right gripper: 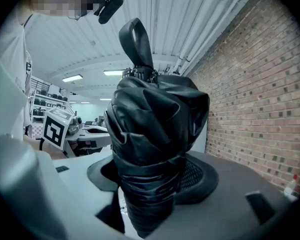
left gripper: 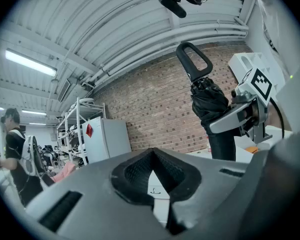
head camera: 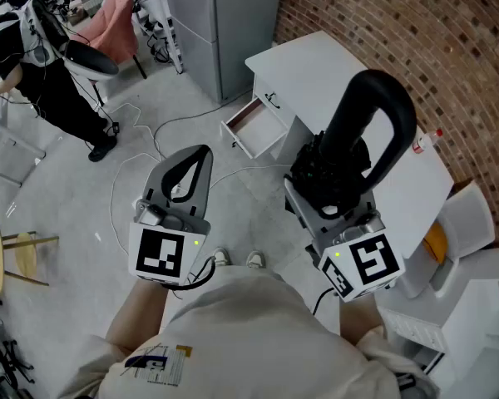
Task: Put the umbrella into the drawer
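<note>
- Gripping the umbrella (head camera: 362,135) around its folded black cloth, the right gripper (head camera: 320,181) has its jaws spread wide, yet both pads press into the bundle, so it is firmly held with the looped handle pointing up.
- It will likely handle as a light thing. The cloth is soft and slick and squashes under the pads, with a stiff shaft inside. The folds may slide, so the tighter wrapped part below the bulge, where the jaws now sit, seems a sound hold. The hard handle would be the other.
- The umbrella hangs in the air, well apart from the drawer (head camera: 251,130), to its right and nearer the person.
- The left gripper (head camera: 185,173) has its jaws closed together on nothing, and sits left of the drawer, also nearer the person.
- The drawer stands pulled open from the white desk (head camera: 333,73). The umbrella will probably need to be laid flat to fit.
</note>
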The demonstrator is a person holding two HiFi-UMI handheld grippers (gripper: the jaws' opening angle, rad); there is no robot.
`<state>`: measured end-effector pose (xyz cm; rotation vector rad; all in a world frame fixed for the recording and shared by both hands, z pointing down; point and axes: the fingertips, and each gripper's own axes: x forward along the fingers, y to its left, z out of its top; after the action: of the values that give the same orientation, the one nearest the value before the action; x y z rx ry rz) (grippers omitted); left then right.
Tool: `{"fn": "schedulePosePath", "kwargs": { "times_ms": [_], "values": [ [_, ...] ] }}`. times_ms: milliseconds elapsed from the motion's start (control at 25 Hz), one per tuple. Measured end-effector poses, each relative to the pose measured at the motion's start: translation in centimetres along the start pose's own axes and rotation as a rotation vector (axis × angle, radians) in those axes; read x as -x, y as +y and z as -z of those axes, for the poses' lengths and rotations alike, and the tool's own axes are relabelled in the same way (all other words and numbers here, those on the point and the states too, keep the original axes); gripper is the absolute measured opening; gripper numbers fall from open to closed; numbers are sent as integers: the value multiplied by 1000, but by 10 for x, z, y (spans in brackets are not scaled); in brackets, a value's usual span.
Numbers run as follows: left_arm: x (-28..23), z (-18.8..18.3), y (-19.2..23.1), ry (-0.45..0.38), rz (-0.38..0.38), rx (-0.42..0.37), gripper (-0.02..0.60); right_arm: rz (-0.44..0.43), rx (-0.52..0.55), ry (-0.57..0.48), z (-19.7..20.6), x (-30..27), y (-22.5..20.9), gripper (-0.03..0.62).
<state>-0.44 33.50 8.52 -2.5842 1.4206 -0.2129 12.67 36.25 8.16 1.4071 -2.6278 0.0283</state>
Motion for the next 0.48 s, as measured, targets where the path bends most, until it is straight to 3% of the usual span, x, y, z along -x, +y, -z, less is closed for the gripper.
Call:
{"fn": "schedulePosePath", "kwargs": {
  "times_ms": [480],
  "values": [
    [-14, 7, -14, 33, 3, 1, 6, -5, -38, 11, 10, 0, -21, 267]
  ]
}}
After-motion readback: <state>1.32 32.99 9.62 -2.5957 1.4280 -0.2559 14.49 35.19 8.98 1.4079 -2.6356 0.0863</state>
